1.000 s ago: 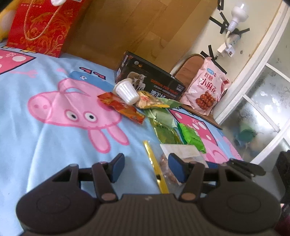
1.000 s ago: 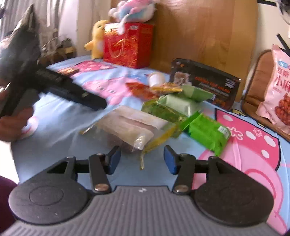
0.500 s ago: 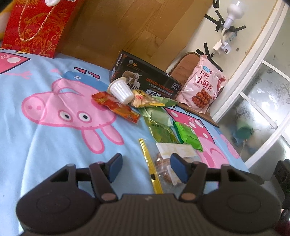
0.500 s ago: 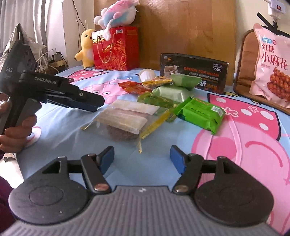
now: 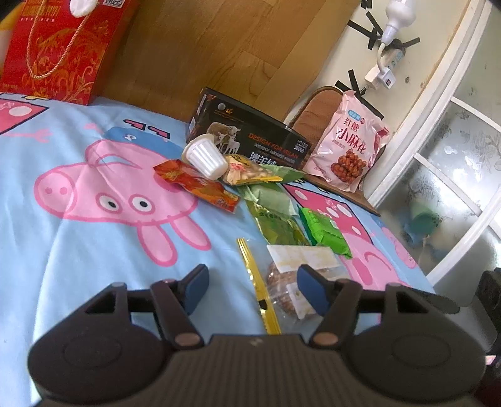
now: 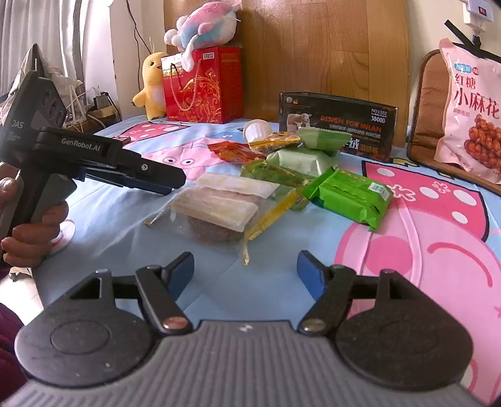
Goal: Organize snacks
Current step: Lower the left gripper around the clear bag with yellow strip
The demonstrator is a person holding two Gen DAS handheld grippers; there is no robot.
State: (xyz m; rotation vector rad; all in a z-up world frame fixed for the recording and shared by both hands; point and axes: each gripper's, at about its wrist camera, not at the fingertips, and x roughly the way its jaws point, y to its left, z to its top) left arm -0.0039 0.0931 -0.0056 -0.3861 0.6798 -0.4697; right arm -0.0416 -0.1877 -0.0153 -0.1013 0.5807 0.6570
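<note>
Two grippers are over the table and neither has hold of anything. The left gripper (image 5: 252, 283) hovers with its blue pads spread wide, empty, the clear cookie packet (image 5: 294, 278) with its gold sealed edge lying on the cloth between and just past them. The right gripper (image 6: 245, 272) hangs low on the other side of that packet, jaws wide apart and bare too.

The surface is a pale blue tablecloth (image 5: 62, 250) printed with big pink cartoon pigs. The snacks sit in a loose cluster mid-table: past the clear packet comes a bright green packet (image 6: 349, 195), then a pale green wrapped pack (image 6: 302, 158) with an olive-green wrapper (image 5: 278, 227) just before it, a red-orange sachet (image 5: 197, 186), a yellow packet of nuts (image 5: 247, 170) and a white ribbed cup (image 5: 205, 155) tipped on its side. Behind the cluster stands a black box (image 6: 339, 125) with sheep printed on it.

Around the room: a wooden panel (image 6: 322, 50) backs the table, a red gift bag (image 6: 203, 86) stands at the far edge with a pink-and-blue plush (image 6: 203, 26) on top and a yellow plush duck (image 6: 152, 84) beside it. On the right a large pink snack bag (image 6: 472, 109) leans against a brown cushioned chair back (image 6: 429, 103). Curtains hang on the left; the left wrist view shows a white-framed frosted window (image 5: 454, 175).
</note>
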